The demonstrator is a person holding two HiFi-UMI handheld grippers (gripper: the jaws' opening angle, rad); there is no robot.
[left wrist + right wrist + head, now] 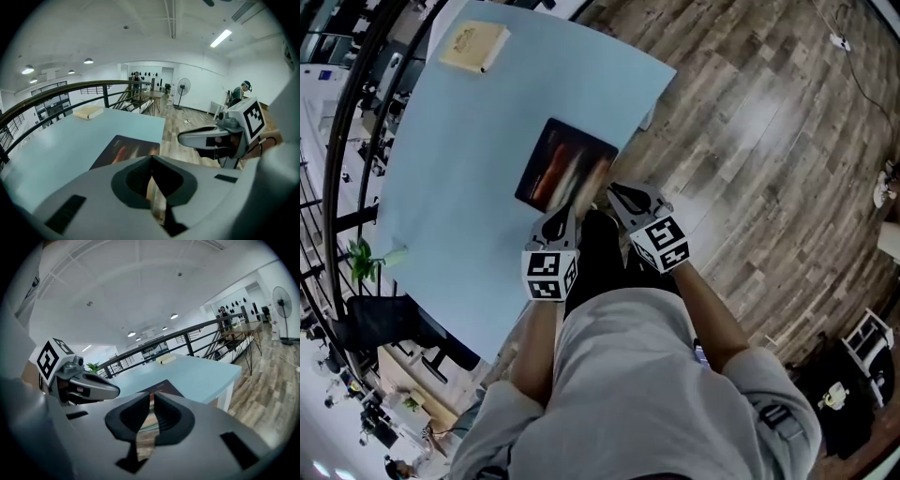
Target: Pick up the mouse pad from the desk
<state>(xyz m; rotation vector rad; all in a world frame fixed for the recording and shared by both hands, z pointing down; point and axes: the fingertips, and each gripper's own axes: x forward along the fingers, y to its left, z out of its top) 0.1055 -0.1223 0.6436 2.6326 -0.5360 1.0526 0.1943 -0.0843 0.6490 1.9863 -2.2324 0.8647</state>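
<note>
A light blue tabletop point(450, 187) stands on a wooden floor point(750, 141), with a railing behind it. The mouse pad point(565, 167) lies flat on the tabletop near the edge closest to the person. A book point(473, 45) lies at the far corner. The left hand-held gripper point(565, 214) and the right hand-held gripper point(617, 192) are held side by side at this near edge. Both have their jaws closed together and hold nothing.

Bare light-blue desk point(459, 187) surrounded the mouse pad point(565, 164) on its left and far sides, giving open passage. A tan notebook point(473, 47) sat well apart at the far corner. A dark railing point(70, 86) bounded the desk's left side. At the pad's near edge the left gripper point(570, 208) and right gripper point(617, 192) crowded close together; open wood floor point(750, 141) lay to the right.
</note>
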